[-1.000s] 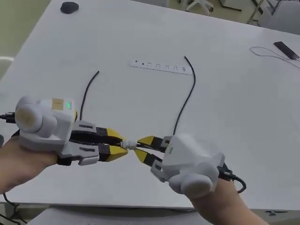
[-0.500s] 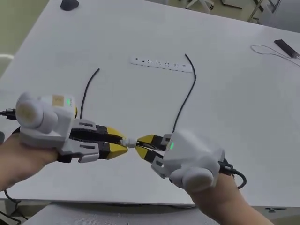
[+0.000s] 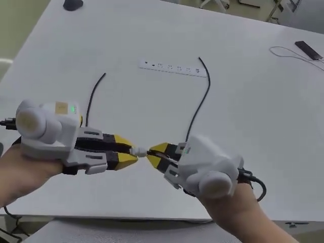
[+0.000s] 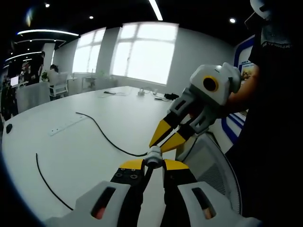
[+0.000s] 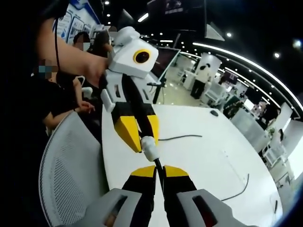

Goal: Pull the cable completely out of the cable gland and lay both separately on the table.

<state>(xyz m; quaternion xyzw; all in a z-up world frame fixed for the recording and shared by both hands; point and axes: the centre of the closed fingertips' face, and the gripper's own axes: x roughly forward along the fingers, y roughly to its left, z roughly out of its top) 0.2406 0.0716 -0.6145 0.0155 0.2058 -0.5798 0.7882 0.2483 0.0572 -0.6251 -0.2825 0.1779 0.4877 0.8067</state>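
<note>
White table point(image 3: 263, 126); a white power strip point(image 3: 172, 69) lies mid-table; a short black cable point(image 3: 93, 98) lies apart; a longer black cable point(image 3: 202, 98) curves past the strip's end

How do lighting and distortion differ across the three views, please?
Head view: even soft light on the white table, no strong shadows. Left gripper view: fisheye curve, windows blown out. Right gripper view: fisheye curve, dim surroundings, bright strip lights, cable gland sharp.

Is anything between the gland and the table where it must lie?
Nothing visible. The table near the gland is bare; the power strip and a second cable lie farther back. The left gripper holds the gland, the right gripper the cable.
</note>
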